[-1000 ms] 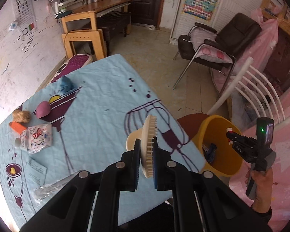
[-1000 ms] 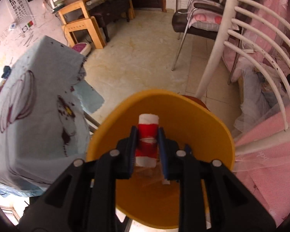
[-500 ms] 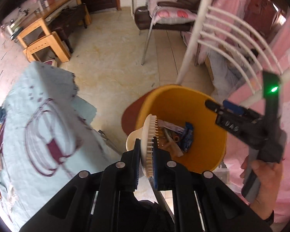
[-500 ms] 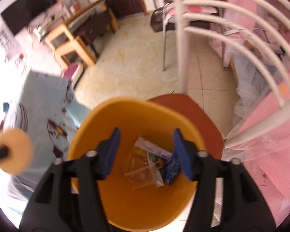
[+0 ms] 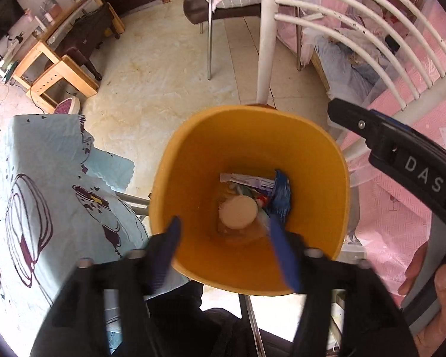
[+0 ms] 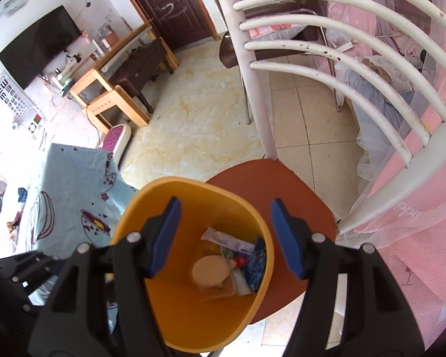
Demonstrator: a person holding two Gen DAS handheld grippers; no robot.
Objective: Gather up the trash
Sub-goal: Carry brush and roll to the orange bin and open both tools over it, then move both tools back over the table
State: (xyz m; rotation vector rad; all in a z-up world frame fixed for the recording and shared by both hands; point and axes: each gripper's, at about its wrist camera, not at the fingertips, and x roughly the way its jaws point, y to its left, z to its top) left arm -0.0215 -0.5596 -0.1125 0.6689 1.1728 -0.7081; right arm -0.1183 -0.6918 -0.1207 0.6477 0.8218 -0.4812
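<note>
With the round brush [image 5: 238, 211] dropped into the yellow bin [image 5: 193, 154], both left gripper [image 5: 223, 238] and right gripper [image 6: 226, 238] hover with jaws wide and empty, the left's having just opened; next, likely swing toward nine o'clock to the counter [image 5: 44, 178].

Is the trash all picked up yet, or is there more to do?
Some is done: the round brush, a blue wrapper and other scraps lie in the yellow bin. Nothing is in hand: the left tongs have just opened and the right tongs hang open too. A few small things still sit on the blue tablecloth.
</note>
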